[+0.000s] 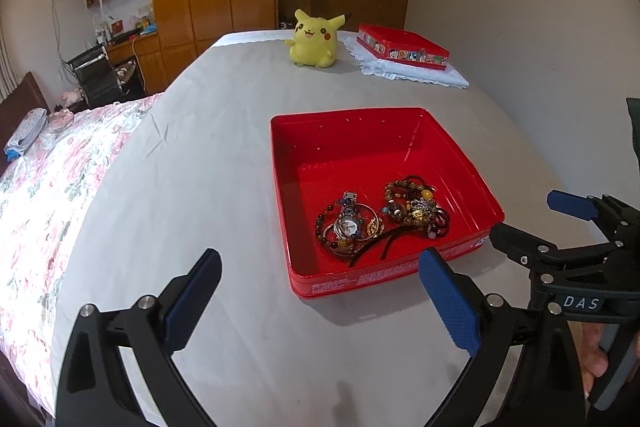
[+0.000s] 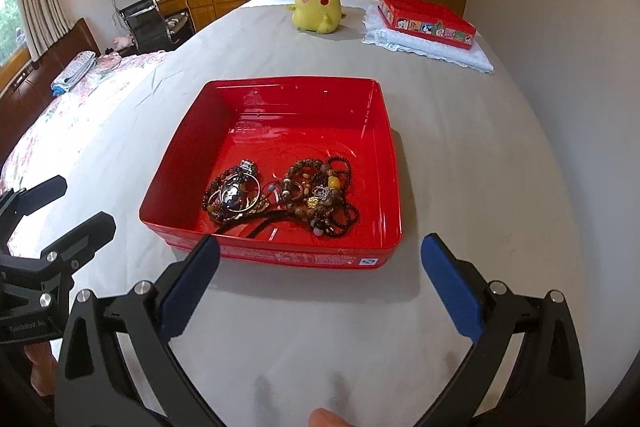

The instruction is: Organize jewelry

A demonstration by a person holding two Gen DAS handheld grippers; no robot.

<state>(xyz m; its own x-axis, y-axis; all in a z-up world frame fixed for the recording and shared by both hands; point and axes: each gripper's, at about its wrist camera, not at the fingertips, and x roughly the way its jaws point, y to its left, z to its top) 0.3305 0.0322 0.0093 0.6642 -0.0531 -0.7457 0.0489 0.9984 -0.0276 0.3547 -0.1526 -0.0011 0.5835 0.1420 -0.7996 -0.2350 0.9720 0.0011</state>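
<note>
1. Sitting at the centre of the right wrist frame, a red tin rests open on the grey-covered table; in the left wrist frame it lies right of centre.
2. Inside the tin, toward its near wall, lie 2 clusters of jewelry: a watch with bangles on the left, and a heap of beaded bracelets just beside it on the right; whether they touch is unclear.
3. The left tool hovers at the bottom of its frame with its blue pads wide apart, holding nothing, its right pad in front of the tin's near wall.
4. The right tool hangs low before the tin's near wall, pads likewise spread and empty.
5. At the top of both frames stand a yellow plush toy and, to its right, a red lid on a white lace cloth.
6. A floral bedspread fills the left edge.
</note>
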